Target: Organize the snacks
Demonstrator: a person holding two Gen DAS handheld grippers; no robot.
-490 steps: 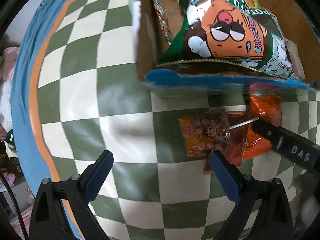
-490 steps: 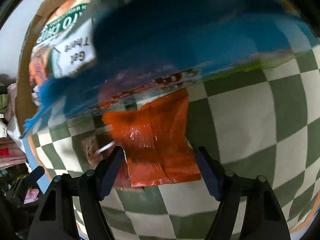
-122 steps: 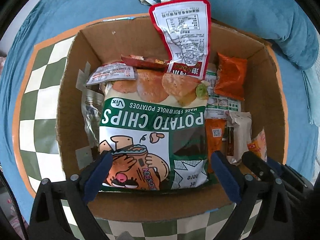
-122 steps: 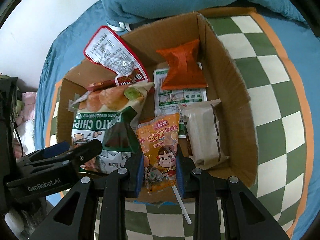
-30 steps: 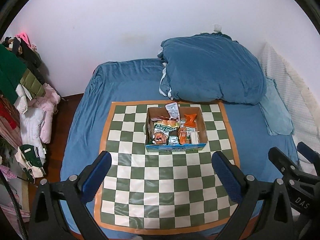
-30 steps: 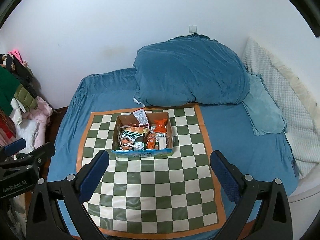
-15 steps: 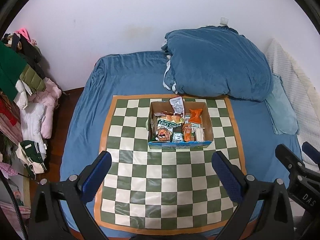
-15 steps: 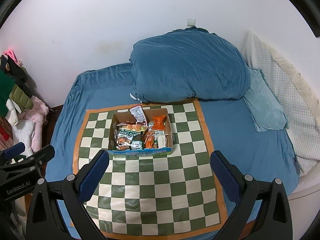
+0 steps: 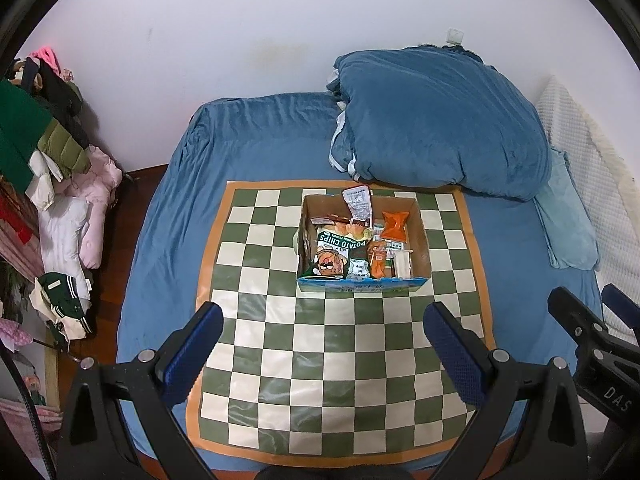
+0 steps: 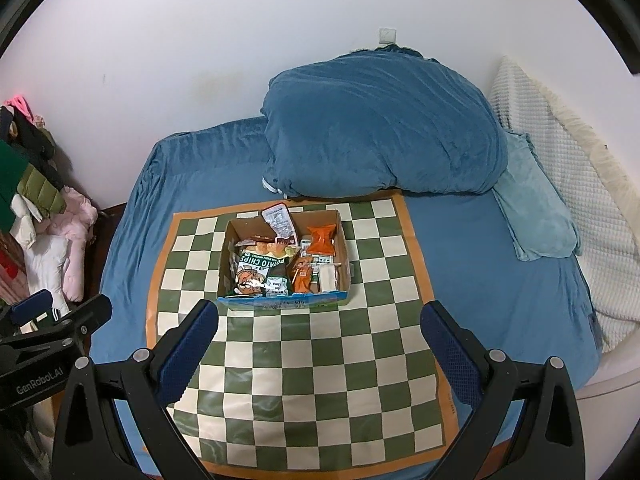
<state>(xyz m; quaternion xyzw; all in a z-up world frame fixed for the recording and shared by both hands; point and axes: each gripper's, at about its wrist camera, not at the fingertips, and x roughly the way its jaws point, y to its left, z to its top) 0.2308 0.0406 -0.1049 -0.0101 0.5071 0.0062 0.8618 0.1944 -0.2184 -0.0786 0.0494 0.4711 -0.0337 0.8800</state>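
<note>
Snacks sit packed in the cardboard box [image 9: 423, 236] on the far half of the checkered mat [image 9: 336, 356]; nothing lies loose on the mat around it.

My left tongs [image 9: 322, 322] are held high and level, well back from the box, jaws spread wide and empty. My right tongs [image 10: 320, 326] are the same: wide, empty, hovering over the near half of the mat. Each tool shows at the edge of the other's view, left tongs at the lower left of the right camera, right tongs at the lower right of the left camera.

Box contents, near to far from its blue front wall:
- potato chips bag [image 9: 340, 252], green and white, at the left;
- lollipop packet [image 9: 378, 262], orange, just right of the chips, stick pointing toward the right wall;
- pale wrapped bar [image 9: 402, 265] at the right;
- orange pouch [image 9: 394, 224] toward the far right corner;
- red-and-white packet [image 9: 359, 204] standing up past the back wall.

Beyond the mat: blue bedsheet [image 9: 256, 148], then the bundled blue duvet [image 9: 436, 124] against the wall.

Change: four seconds ago my right tongs were clamped on the lollipop packet at the box's front edge; now it is inside. Over the last second both views have crept slightly nearer the box.
</note>
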